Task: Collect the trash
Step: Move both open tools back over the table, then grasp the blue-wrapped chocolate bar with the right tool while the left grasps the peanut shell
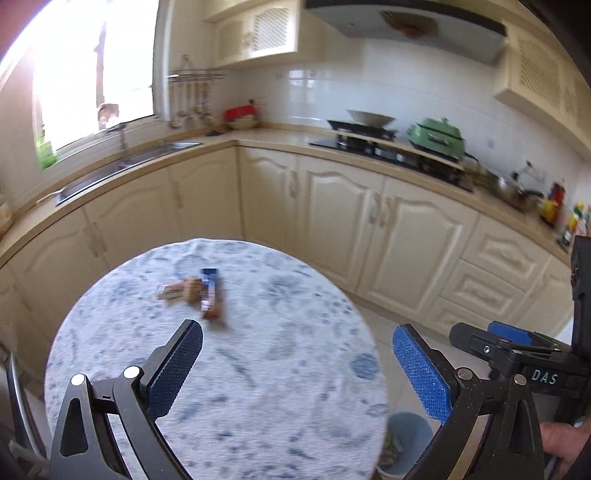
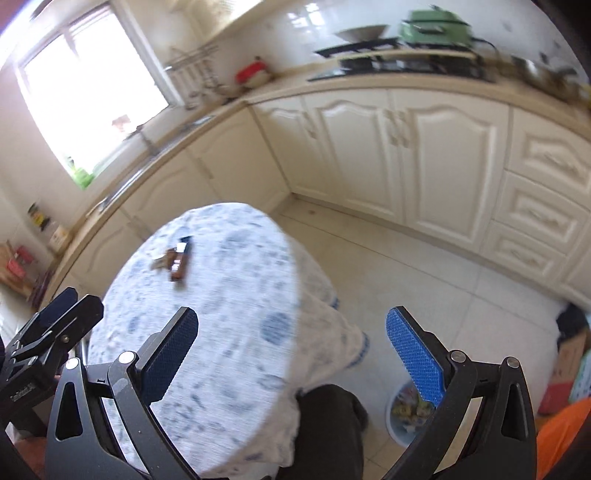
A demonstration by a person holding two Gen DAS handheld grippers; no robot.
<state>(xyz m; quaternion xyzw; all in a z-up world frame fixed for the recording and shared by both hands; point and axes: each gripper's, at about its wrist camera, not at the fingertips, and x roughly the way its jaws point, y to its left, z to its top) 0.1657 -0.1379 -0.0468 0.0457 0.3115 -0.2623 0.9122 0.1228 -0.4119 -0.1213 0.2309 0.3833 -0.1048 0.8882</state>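
Wrappers (image 1: 201,291): seemingly two, on table (image 1: 277,369) | hand-held grippers: left (image 1: 297,363), right (image 2: 291,354), both agape, empty

A home kitchen. Cream panelled cabinets (image 1: 399,236) run along an L-shaped countertop (image 1: 258,138) ahead of the left gripper (image 1: 295,365). A sink (image 1: 147,155) sits under a bright window (image 1: 92,70) to its far left, a gas hob (image 1: 388,147) with a green pot (image 1: 436,136) beneath an extractor hood (image 1: 406,26) ahead to its right. Hanging utensils (image 1: 192,99) and white wall tiles (image 1: 314,96) lie straight ahead.
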